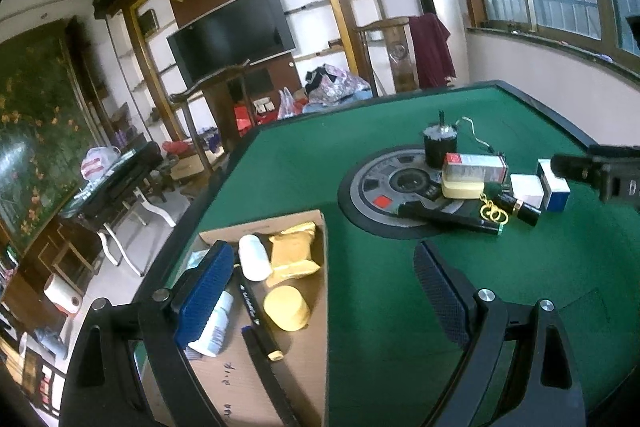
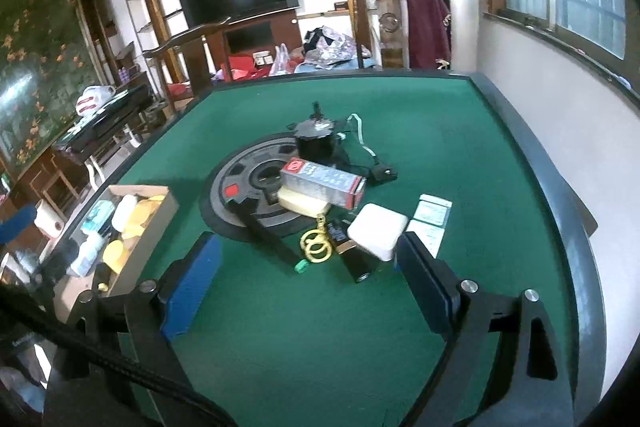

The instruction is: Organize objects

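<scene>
Cardboard box [image 1: 312,311] sits at the left edge of the green table [image 1: 400,307], already holding a white bottle [image 1: 253,257], a yellow packet [image 1: 294,253], a round yellow lid thing [image 1: 287,308], a white tube [image 1: 216,327] and a black marker [image 1: 256,311]. Rest of the clutter is piled on the round centre plate [image 2: 240,187] and just beside it: black motor [image 2: 316,139], red-and-silver carton [image 2: 324,187] lying on a cream block [image 2: 300,205], long black stick with a green tip [image 2: 268,239], yellow rings [image 2: 316,247], white square box [image 2: 378,229]. Left gripper [image 1: 324,291] hangs over the box's right edge, jaws wide apart, nothing in them. Right gripper [image 2: 308,287] is spread wide too, empty, near the white square box
</scene>
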{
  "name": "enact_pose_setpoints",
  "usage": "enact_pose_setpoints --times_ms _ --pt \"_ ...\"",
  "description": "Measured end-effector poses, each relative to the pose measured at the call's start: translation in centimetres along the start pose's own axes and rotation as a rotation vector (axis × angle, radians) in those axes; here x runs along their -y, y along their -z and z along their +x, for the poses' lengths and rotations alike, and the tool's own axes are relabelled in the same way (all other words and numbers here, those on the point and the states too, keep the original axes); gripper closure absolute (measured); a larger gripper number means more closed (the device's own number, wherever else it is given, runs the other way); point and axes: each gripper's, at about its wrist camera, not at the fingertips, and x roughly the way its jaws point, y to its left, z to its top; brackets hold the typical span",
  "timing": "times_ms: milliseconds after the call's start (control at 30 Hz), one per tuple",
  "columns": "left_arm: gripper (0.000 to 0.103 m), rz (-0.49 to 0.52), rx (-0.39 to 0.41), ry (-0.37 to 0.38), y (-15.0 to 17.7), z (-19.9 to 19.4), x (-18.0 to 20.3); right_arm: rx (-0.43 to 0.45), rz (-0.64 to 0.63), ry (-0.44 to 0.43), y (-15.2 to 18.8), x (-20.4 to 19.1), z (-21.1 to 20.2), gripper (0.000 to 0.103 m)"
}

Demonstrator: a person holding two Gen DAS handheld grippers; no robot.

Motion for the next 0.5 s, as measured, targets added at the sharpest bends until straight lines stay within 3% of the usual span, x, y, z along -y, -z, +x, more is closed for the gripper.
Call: enact_pose_setpoints --times_ms 500 --pt "0.015 0.017 -0.076 0.028 0.5 3.4 1.7 -0.044 0.053 0.023 -0.5 3.1 3.0 0.014"
